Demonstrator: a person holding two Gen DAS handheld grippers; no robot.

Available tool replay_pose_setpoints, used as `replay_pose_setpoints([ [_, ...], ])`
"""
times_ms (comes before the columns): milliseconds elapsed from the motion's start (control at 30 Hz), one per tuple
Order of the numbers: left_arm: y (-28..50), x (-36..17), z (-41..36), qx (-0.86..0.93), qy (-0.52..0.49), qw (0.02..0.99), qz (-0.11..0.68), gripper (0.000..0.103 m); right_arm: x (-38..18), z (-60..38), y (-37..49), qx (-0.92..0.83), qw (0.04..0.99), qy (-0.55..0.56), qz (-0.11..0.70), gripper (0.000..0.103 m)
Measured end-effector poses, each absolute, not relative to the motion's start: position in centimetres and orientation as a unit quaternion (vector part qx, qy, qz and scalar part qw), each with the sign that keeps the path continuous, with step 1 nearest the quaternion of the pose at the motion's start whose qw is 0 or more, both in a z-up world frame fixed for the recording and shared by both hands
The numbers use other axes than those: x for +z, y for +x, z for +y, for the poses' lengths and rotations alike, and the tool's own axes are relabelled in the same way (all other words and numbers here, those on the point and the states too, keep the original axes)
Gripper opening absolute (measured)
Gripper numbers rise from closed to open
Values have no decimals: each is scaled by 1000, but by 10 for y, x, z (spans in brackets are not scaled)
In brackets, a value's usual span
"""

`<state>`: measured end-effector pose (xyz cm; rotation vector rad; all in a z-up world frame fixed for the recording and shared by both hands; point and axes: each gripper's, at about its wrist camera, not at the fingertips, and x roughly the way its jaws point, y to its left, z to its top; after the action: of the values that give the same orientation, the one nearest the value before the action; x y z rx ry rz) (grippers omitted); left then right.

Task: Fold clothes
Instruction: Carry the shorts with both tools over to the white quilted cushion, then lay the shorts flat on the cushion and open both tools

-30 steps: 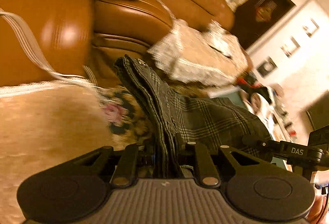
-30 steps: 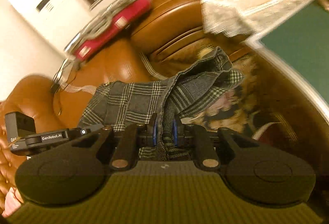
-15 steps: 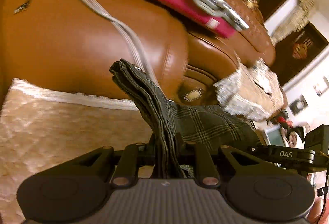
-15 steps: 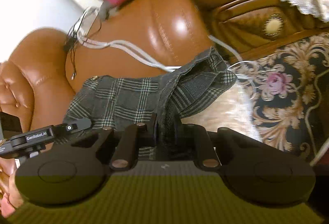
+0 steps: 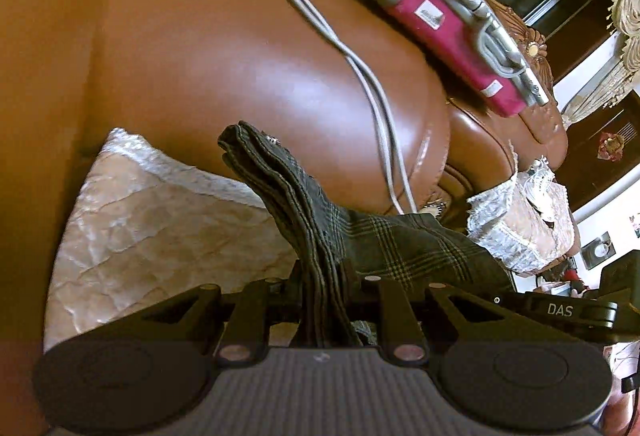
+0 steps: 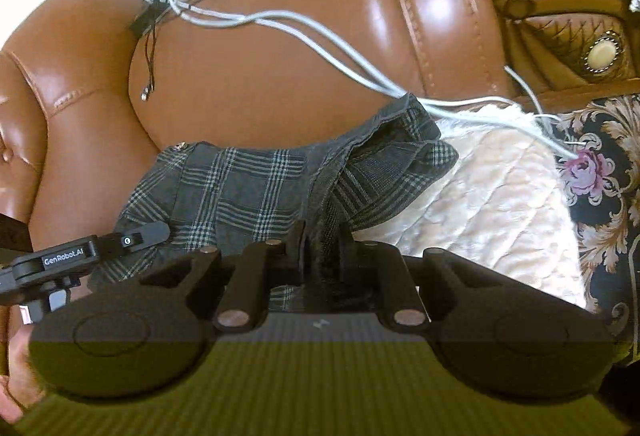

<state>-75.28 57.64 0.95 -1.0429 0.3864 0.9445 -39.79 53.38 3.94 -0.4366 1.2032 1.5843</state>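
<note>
A dark grey plaid garment is held stretched between both grippers, in front of a brown leather sofa back. My left gripper is shut on one bunched end of it, whose hem sticks up ahead of the fingers. My right gripper is shut on the other end of the plaid garment, which spreads left toward the other gripper's body. The fingertips of both are hidden by cloth.
A brown leather sofa fills both views. A pale quilted seat cover lies below; it shows in the right wrist view too. White cables trail over the backrest. A pink and grey appliance rests on top. A floral rug is at right.
Both grippers have swung left and toward the sofa back, carrying the garment. The floral rug and lace-covered armrest have slid out to the right. The grips are unchanged.
</note>
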Motion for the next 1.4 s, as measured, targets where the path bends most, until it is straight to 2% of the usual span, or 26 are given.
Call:
replay_pose_setpoints([
  [233,-770,-22,574,452,-481,724,199,18,7,539,-421,660,518,-196,507,18],
  [400,-774,-56,571,466,-485,705,224,18,-21,534,-436,650,524,-254,489,18],
  [467,-778,-66,569,469,-493,698,224,20,-31,532,-441,643,529,-278,479,21],
  [533,-782,-73,566,475,-495,692,227,28,-38,529,-440,635,538,-288,473,33],
  [567,-782,-74,565,481,-489,689,235,36,-40,528,-439,632,543,-290,470,47],
  [600,-782,-73,564,487,-481,687,244,48,-42,527,-437,629,548,-292,467,60],
  [667,-778,-68,561,509,-455,675,280,55,-45,525,-431,625,554,-289,469,69],
  [733,-774,-56,557,527,-429,669,300,56,-46,522,-422,620,556,-279,478,75],
  [833,-764,-33,550,534,-387,683,314,65,-40,514,-411,622,557,-258,486,76],
  [900,-753,-24,550,524,-368,699,317,87,-28,510,-409,634,570,-252,457,76],
  [933,-745,-23,549,517,-363,706,320,90,-18,509,-412,643,584,-254,426,76],
  [1000,-730,-26,550,496,-360,719,328,91,-1,512,-418,666,587,-254,383,76],
  [1100,-716,-38,557,472,-383,720,333,91,9,527,-426,706,542,-248,383,76],
  [1200,-714,-51,561,474,-399,709,336,91,7,545,-418,677,564,-235,410,76],
  [1267,-714,-54,559,476,-398,711,331,91,2,545,-391,656,568,-185,462,76],
  [1400,-706,-44,556,469,-395,725,314,87,-40,529,-333,632,495,-103,587,76],
])
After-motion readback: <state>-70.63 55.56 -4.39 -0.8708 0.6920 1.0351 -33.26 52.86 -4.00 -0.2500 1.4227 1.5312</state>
